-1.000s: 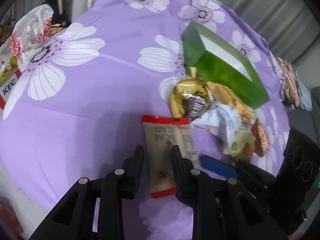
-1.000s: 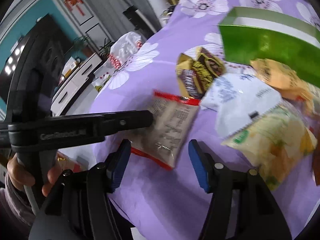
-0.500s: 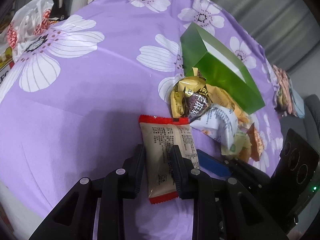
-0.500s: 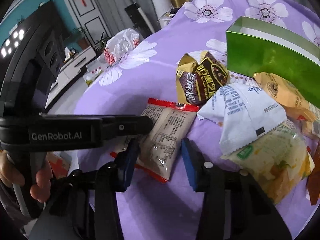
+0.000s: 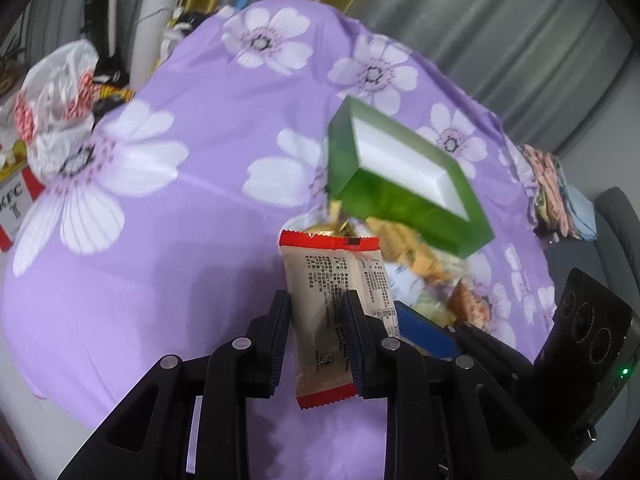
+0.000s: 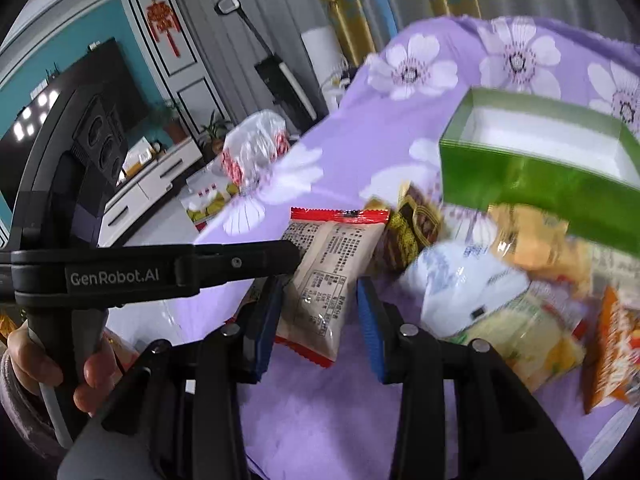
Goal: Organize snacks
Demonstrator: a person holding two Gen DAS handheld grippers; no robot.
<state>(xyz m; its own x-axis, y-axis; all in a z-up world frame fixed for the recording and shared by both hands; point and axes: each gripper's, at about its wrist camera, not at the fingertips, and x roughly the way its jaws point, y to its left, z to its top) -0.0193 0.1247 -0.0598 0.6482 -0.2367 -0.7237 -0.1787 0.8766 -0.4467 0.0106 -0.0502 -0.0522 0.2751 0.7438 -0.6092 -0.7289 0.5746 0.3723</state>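
A beige snack packet with red ends [image 5: 332, 272] hangs above the purple flowered cloth [image 5: 180, 264], and my left gripper [image 5: 318, 300] is shut on its lower half. In the right wrist view the same packet [image 6: 332, 248] lies between the blue pads of my right gripper [image 6: 320, 292]. Those jaws are closing; the left pad touches the packet and a thin gap shows at the right pad. The left gripper's finger [image 6: 240, 260] crosses in from the left. An open green box [image 6: 540, 184] with a white inside stands behind, and it shows in the left wrist view too [image 5: 400, 196].
Several loose snack packets lie beside the box: a gold-brown one [image 6: 412, 224], a white one [image 6: 460, 280], a yellow one [image 6: 528, 328] and an orange one [image 6: 616, 352]. A plastic bag [image 5: 56, 92] and a KFC box [image 5: 16, 200] sit past the table's left edge. A hand [image 6: 24, 360] holds the left gripper.
Both grippers have risen and the beige packet has come up off the cloth with them. The right jaws have narrowed around the packet. The views tilt up, so the box's inside shows.
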